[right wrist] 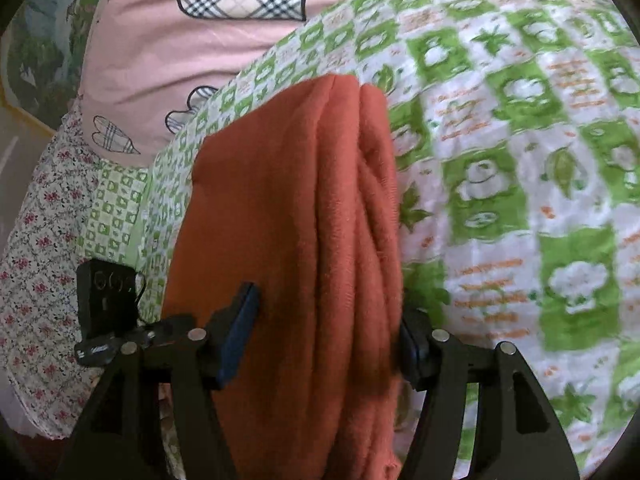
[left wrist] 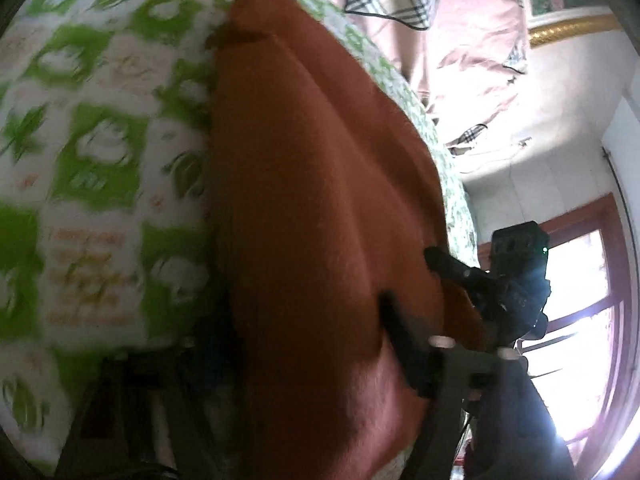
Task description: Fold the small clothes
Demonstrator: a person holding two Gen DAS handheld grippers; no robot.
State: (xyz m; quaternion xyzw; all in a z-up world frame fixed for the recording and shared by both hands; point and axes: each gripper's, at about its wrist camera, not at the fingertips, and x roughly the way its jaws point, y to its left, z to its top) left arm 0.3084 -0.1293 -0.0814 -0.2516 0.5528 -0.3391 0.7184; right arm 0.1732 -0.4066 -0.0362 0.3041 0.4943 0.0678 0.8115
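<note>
- We are looking along 2 hand-held grippers at a rust-orange garment (right wrist: 288,240) lying on a bed covered by a green-and-white checked bedspread (right wrist: 520,168).
- The garment is lying lengthwise as a long bundle gathered into several soft ridges, with bedspread showing on both of its long sides. Its far end is pointing toward the head of the bed, where a pink quilt with plaid hearts (right wrist: 192,40) is resting.
- The right gripper (right wrist: 328,344) is straddling the near end of the garment. Its jaws are standing partly spread, 1 pad on each side of the cloth; the left pad is standing clear of the fabric, so we are judging that it is not pinching.
- The left gripper (left wrist: 304,328) is sitting low over the same garment, in a blurred view. Cloth is draping over its fingers, and we cannot tell whether it is pinching or spread.
- The right gripper is also showing in the left view, at the garment's edge toward the window (left wrist: 588,320).
- We are judging that a lengthwise fold is being laid down and released.
- The next move is probably calling for both grippers to pinch 1 end of the bundle and carry it toward the other end, keeping the layers stacked.
</note>
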